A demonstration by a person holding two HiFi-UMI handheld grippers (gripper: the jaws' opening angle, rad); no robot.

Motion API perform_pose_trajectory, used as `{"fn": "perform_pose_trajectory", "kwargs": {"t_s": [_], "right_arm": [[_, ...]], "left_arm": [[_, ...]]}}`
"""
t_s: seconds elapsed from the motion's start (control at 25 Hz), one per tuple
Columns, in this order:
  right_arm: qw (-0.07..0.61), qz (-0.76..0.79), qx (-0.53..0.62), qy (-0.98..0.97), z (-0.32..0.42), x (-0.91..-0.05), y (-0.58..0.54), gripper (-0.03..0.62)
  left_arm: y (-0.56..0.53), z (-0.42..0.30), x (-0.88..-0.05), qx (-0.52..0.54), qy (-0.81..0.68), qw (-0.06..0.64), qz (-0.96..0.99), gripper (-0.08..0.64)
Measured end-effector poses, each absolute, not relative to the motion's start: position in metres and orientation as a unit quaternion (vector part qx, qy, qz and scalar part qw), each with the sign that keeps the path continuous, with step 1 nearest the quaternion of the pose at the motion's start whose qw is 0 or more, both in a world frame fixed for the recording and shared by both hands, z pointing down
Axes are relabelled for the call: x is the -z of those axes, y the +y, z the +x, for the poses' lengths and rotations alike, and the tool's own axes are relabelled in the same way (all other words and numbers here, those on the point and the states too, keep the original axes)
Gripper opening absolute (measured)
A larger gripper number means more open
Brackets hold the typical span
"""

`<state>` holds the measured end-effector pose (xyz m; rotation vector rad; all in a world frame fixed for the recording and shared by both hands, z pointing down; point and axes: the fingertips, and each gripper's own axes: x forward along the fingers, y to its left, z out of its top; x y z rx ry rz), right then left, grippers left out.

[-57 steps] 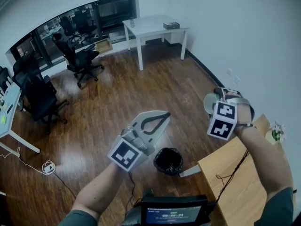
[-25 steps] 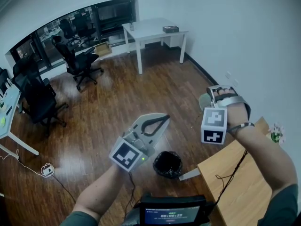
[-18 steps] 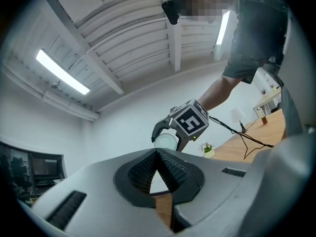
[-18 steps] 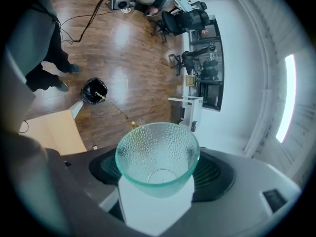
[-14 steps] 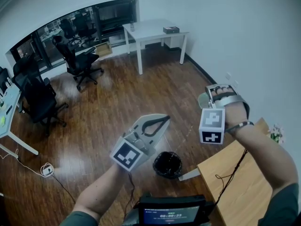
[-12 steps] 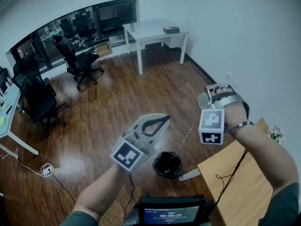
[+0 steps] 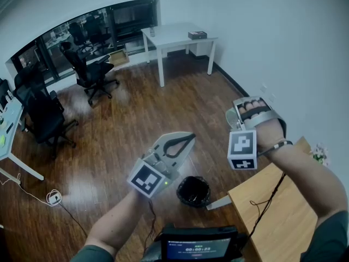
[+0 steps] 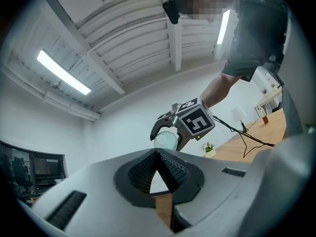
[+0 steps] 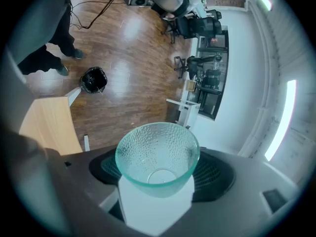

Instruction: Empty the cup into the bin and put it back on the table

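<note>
Right gripper [image 9: 157, 176] is gripping the cup [image 9: 157, 154] in its fingers [image 9: 216, 174] — up near the table [image 7: 272, 212]. Left gripper [image 8: 158, 155] is hovering, fingers [image 8: 175, 172] clenched — empty.

A dark plank floor [image 7: 136, 108] runs out to plain white walls [image 7: 283, 37]. At the far side stands a white table [image 7: 174, 34] with a small dark box [image 7: 197, 35] on it. Dark windows [image 7: 82, 29] line the far left, with a cardboard box [image 7: 118, 53] below them. Two black office chairs [image 7: 90, 70] stand on the left, near a white desk [image 7: 8, 130]. A coiled cable [image 7: 54, 197] lies on the near left floor. Overhead, strip lights [image 8: 63, 72] glow on a white beamed ceiling [image 8: 133, 28].
</note>
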<state>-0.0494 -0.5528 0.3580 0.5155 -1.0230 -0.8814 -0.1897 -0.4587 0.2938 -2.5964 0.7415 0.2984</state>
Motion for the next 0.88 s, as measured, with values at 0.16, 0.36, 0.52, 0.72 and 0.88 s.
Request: {"fn": "perform_pose_trajectory", "kwargs": {"t_s": [0.16, 0.36, 0.52, 0.72, 0.88], "right_arm": [[0.738, 0.250, 0.429, -0.456, -0.058, -0.344, -0.556, 0.397], [0.735, 0.259, 0.416, -0.468, -0.055, -0.345, -0.553, 0.397], [0.727, 0.280, 0.391, -0.491, -0.049, -0.345, -0.550, 0.399], [0.684, 0.326, 0.300, -0.579, -0.046, -0.351, -0.545, 0.397], [0.633, 0.368, 0.231, -0.640, -0.050, -0.344, -0.532, 0.399]], "left_arm": [[-0.459, -0.191, -0.293, -0.107, 0.267, 0.213, -0.934, -0.006], [-0.457, -0.193, -0.296, -0.103, 0.269, 0.211, -0.934, -0.006], [-0.454, -0.193, -0.296, -0.099, 0.266, 0.210, -0.935, -0.006], [-0.453, -0.192, -0.295, -0.100, 0.265, 0.211, -0.935, -0.006], [-0.448, -0.186, -0.294, -0.100, 0.257, 0.218, -0.936, -0.006]]}}
